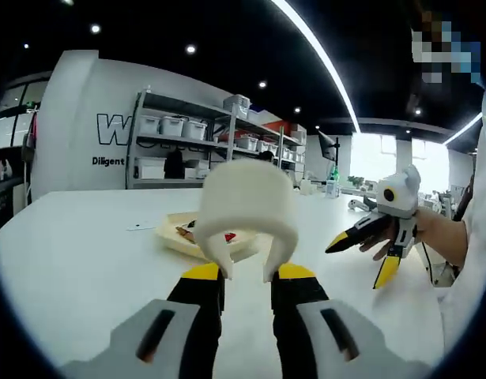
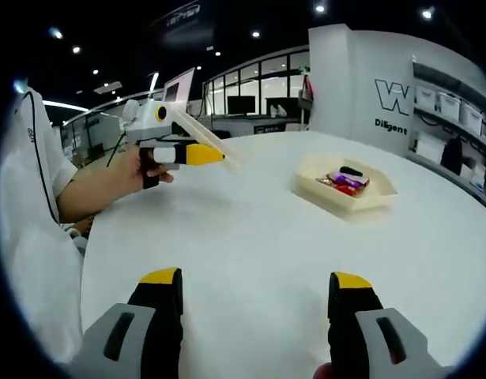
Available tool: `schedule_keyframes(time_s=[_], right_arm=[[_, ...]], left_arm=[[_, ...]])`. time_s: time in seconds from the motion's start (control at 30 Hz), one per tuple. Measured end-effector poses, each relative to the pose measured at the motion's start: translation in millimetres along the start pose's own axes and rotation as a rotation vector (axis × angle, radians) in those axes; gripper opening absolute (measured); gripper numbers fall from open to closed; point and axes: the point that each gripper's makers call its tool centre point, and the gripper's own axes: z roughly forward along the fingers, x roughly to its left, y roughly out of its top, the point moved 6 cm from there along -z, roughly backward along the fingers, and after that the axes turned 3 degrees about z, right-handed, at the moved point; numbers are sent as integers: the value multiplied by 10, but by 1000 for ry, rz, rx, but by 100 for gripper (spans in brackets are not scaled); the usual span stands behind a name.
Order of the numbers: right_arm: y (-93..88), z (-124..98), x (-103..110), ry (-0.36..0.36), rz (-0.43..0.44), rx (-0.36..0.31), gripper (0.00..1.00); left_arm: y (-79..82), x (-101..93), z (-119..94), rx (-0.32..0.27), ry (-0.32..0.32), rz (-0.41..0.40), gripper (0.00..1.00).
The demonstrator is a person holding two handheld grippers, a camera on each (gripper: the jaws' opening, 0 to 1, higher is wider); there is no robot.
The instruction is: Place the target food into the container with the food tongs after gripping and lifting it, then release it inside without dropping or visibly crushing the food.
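Left hand-held gripper (image 1: 249,272): jaws closed around the cream food tongs (image 1: 246,213), held by their two legs with the looped end pointing forward; in the right gripper view the tongs stick out from it toward the tray. Right hand-held gripper (image 2: 258,288): jaws spread wide, nothing between them, hovering above bare worktop (image 2: 250,229).

Progress: early, by my read. The tongs are in hand, but no food is gripped or lifted. The only food I can see sits in the shallow cream tray (image 2: 347,193): red and dark wrapped pieces (image 2: 345,180), too small to identify. Whether that tray is the source or the target container, I can't tell. Left to do: reach, pinch, lift, carry, release.

Clearance: the white worktop is open between both grippers and the tray, so the left has a free approach. The tray sits well in from the rounded worktop edge, which curves close under the person's sleeve (image 2: 25,174). The tray rim is low; it should clear easily, though the tong tips could catch on it.
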Motion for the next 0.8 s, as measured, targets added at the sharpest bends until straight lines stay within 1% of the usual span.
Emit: schedule_keyframes(time_s=[0.13, 0.23, 0.3, 0.33, 0.43, 0.57, 0.8], right_arm=[[8, 10, -3, 2, 1, -4, 73], [11, 14, -10, 0, 1, -7, 71], [26, 7, -21, -8, 0, -18, 70], [43, -3, -31, -9, 10, -35, 70], [34, -2, -38, -10, 9, -32, 69], [18, 17, -33, -8, 10, -29, 69], [26, 21, -15, -2, 9, -34, 69]], left_arm=[[-29, -58, -20, 6, -12, -10, 21], [-77, -152, -39, 7, -25, -22, 21], [-106, -217, -55, 8, -37, -31, 21], [-114, -239, -62, 8, -43, -37, 21], [-107, -322, -81, 2, -66, -50, 21], [-106, -439, -86, 0, -81, -41, 21], [-140, -545, -85, 1, -102, -49, 20]])
